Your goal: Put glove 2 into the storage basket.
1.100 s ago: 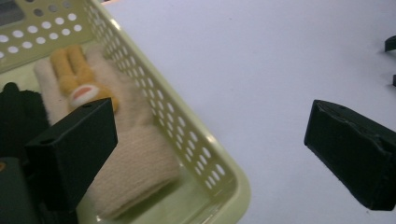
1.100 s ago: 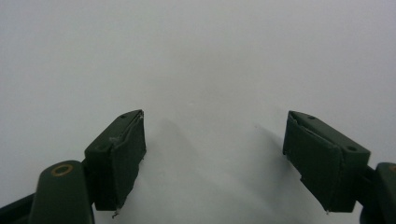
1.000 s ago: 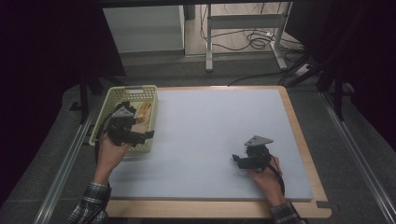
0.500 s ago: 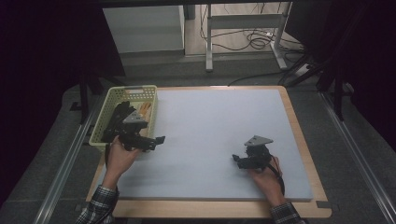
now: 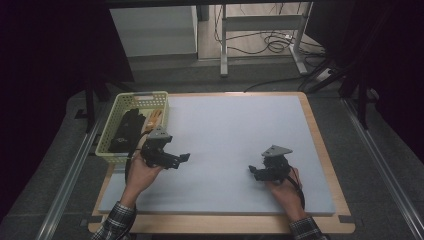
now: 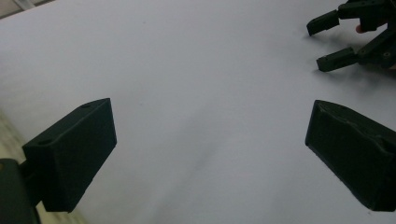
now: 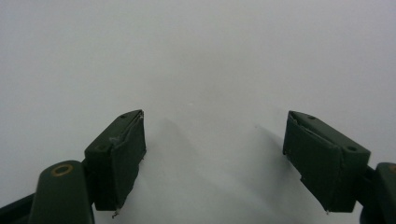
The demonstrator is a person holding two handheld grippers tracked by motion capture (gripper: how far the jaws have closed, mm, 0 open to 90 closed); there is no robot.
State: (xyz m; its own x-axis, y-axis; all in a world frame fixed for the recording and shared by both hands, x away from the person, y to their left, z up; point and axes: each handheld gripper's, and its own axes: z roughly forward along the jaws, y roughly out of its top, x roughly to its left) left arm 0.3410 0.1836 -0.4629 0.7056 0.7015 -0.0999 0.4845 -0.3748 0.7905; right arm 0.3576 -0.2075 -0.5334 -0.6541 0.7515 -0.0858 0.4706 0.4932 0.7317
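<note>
1. High view is showing a pale yellow-green plastic lattice basket (image 5: 111, 131) sitting at the left edge of the frame, at the upper left corner of a light grey table mat (image 5: 230, 130) on a wooden-rimmed table (image 5: 320, 145).
2. Inside the basket, a black item that looks like folded fabric (image 5: 126, 127) is lying along the middle, and an orange-tan item (image 5: 154, 119) is resting against the right wall; what exactly they are cannot be told from here.
3. Just below and right of the basket, the left gripper (image 5: 181, 159) is hovering over the mat in the person's left hand (image 5: 142, 172), its jaws pointing toward the frame's right and standing apart with nothing between them.
4. Left gripper view is showing those two black jaws wide apart over bare grey mat, with the other gripper sitting at the upper right corner.
5. At the lower right of the high view, the right gripper (image 5: 252, 172) is resting in the right hand (image 5: 285, 187), well apart from the basket.
6. Right gripper view is showing its jaws spread, holding nothing, over plain mat.
</note>
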